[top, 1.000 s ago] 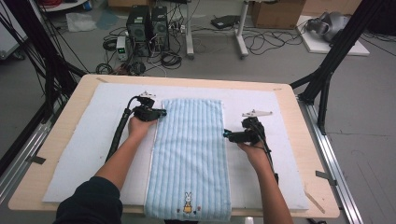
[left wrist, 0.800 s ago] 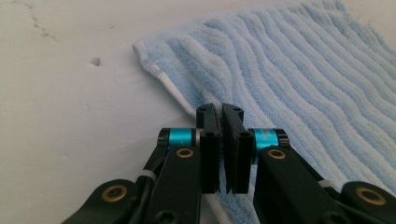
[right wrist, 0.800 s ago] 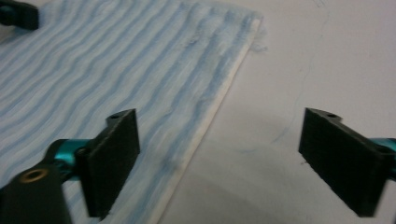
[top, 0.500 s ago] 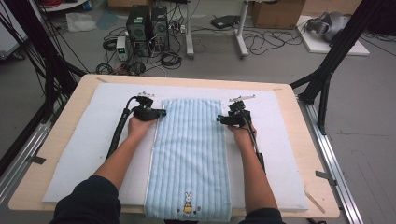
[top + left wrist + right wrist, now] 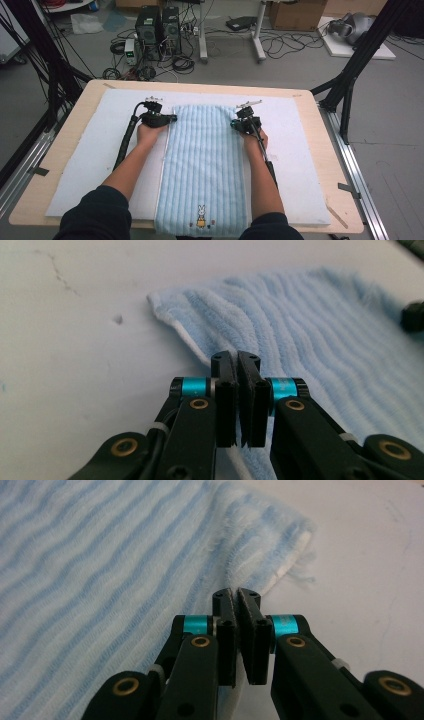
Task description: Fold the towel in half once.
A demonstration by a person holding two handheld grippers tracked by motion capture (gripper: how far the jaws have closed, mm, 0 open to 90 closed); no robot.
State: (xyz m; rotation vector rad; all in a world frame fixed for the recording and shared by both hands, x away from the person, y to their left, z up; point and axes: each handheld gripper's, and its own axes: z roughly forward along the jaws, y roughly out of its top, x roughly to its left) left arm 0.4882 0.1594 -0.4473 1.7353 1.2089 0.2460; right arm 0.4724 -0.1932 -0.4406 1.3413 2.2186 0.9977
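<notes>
Because it is terry cloth, the blue striped towel (image 5: 207, 165) will behave like any soft, limp thing: light to lift, no stiffness at all, and bound to sag wherever it hangs free between two holds. It lies flat and lengthwise down the middle of the white mat (image 5: 85, 165) on the table (image 5: 325, 150), folded into a long strip, with its near end and a small rabbit motif (image 5: 201, 216) at the table's front edge. The left gripper (image 5: 172, 119) sits at the towel's left edge near the far end, and the right gripper (image 5: 234, 123) sits at the right edge opposite it. In the left gripper view the jaws stand pressed together right at the towel's long edge (image 5: 200, 352); whether any cloth is pinched between them I cannot tell. The right gripper view shows the same: jaws closed at the fluffy hem near the far corner (image 5: 295, 535), a catch on the fabric not clear.

The pile is grippy rather than slick, so a pinch should keep. To my eye the best holds are the two far corners or the edges just beside them, taking all folded layers at once, since a shallow bite may lift only the top layer.
</notes>
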